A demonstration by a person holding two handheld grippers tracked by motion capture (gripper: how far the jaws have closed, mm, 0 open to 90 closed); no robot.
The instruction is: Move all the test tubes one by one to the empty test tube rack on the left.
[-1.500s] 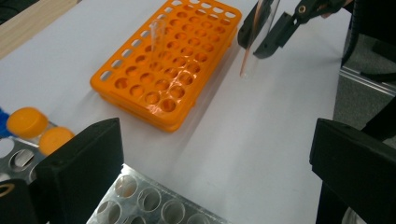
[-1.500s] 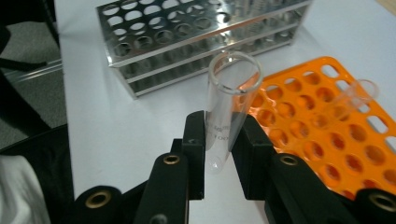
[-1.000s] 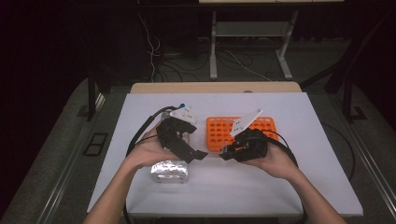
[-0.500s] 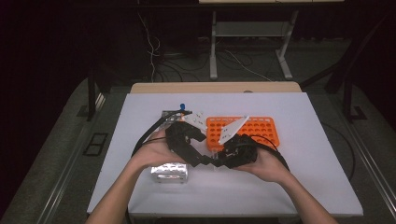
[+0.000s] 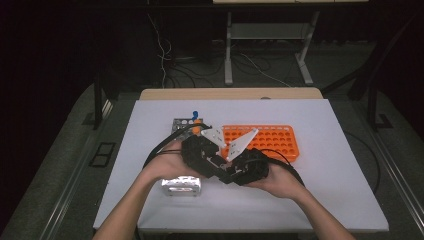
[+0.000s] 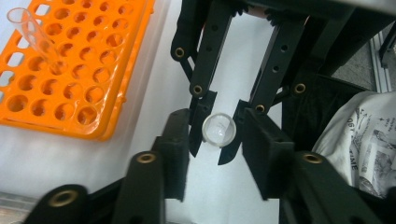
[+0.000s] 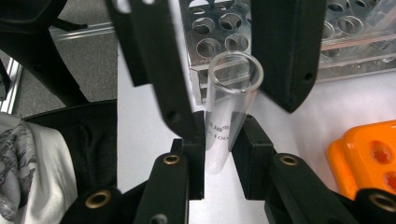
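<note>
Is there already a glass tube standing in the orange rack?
Yes, the left gripper view shows one clear tube standing tilted in a hole of the orange rack.

My table [image 5: 320, 190] has a white top. On it lie an orange rack [image 5: 272, 140] near the middle, a metal rack [image 5: 181, 124] just to its left, and a small metal block [image 5: 181, 185] close to me.

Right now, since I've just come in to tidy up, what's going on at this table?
A person is passing a clear test tube between two handheld claws. The right claw is shut on the tube's lower part. The left claw has just been closing around its open end, with a gap showing on one side.
</note>
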